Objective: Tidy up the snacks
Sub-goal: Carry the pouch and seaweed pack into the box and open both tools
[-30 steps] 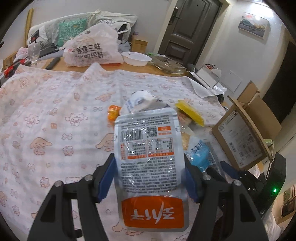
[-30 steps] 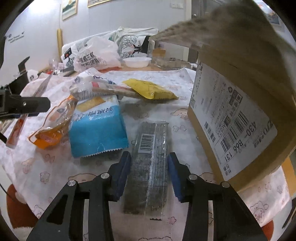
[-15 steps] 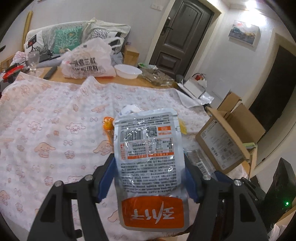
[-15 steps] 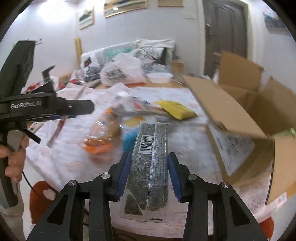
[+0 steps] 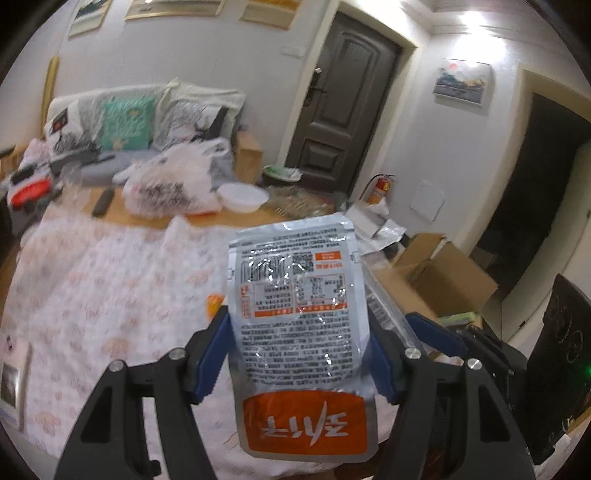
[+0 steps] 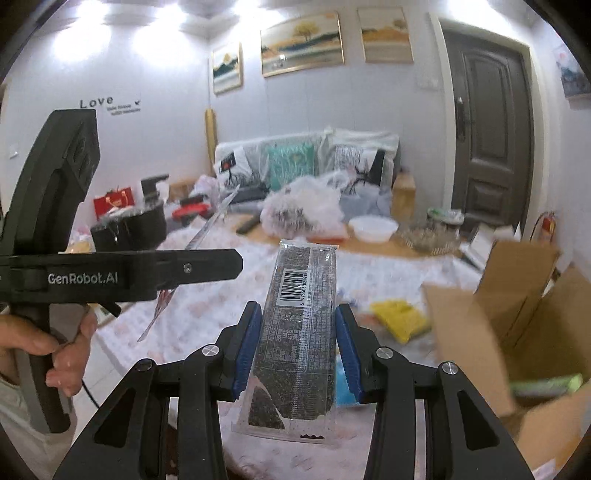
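Left gripper (image 5: 299, 354) raised above table (image 5: 110, 295), aimed slightly down, blue pads clamped on sides of silver pouch (image 5: 299, 314), pouch upright, clear of cloth. Right gripper (image 6: 299, 347) likewise aloft, tilted down, pads clenched on dark seaweed pack (image 6: 299, 325). Hand (image 6: 55, 347) wraps left gripper's handle, near left. Box (image 6: 517, 332) open at right. Yellow packet (image 6: 399, 317) on table, beside box. Far: white bowl (image 6: 373, 229).

Both views were lit from above by ceiling lamps (image 6: 207, 7), which blew out to white glare along the top edge. Fisheye distortion bent the door (image 5: 340, 107) and walls, with black vignetting at the corners. The tablecloth (image 5: 110, 280) and cardboard box (image 6: 517, 332) were smeared by motion blur; the silver pouch (image 5: 299, 317) stayed sharp, with specular glints.
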Tool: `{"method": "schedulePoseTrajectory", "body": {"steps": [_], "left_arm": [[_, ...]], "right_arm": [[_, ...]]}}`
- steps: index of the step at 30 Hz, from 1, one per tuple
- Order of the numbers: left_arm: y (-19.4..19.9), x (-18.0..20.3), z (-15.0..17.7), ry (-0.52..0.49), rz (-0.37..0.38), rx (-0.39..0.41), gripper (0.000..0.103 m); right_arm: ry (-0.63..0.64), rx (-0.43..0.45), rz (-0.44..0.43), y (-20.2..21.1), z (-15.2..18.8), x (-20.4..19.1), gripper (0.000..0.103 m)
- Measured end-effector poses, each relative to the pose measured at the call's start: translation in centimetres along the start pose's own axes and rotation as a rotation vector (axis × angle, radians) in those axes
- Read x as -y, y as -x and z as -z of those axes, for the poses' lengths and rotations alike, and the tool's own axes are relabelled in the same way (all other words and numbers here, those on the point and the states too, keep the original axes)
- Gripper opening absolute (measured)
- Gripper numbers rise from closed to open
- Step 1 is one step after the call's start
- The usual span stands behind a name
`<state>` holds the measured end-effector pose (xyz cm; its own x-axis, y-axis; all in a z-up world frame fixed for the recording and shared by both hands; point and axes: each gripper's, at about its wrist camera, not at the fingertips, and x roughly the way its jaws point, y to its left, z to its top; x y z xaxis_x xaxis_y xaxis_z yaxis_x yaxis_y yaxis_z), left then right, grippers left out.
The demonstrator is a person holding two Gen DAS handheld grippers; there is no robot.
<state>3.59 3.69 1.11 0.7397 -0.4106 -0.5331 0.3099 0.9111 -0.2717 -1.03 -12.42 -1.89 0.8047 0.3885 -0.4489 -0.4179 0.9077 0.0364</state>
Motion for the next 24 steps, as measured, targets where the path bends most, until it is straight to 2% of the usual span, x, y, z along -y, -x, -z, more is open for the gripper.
{"method": "schedulePoseTrajectory", "body": {"steps": [3,6,12,17,21,24], "left_arm": [[-0.3,2.9,-1.2,-0.047,0.023,0.012,0.064],[-1.5,6.6,-2.3,-0.096,0.069,0.008,0.064],[-6.6,15.4,-3.7,-0.194,0.178,-0.054,0.064],[-12.1,20.6,-3.9,-0.222,0.254,-0.171,0.064],[-16.2,22.4,-3.9,-0.213,0.250,-0.262,0.064],[-18.0,23.0,-3.7,-0.210,0.236,-0.297,0.064]], "right_arm": [[-0.008,0.038,0.018,1.6,-0.9,2.0,0.036],[-0.005,0.066,0.071,3.8,-1.4,4.8,0.036],[-0.059,0.077,0.188,7.4,-0.4,11.7,0.036],[-0.101,0.011,0.254,8.0,1.7,17.2,0.036],[-0.102,-0.040,0.275,7.1,2.8,20.1,0.036],[-0.114,-0.071,0.254,6.5,3.2,21.7,0.037]]}}
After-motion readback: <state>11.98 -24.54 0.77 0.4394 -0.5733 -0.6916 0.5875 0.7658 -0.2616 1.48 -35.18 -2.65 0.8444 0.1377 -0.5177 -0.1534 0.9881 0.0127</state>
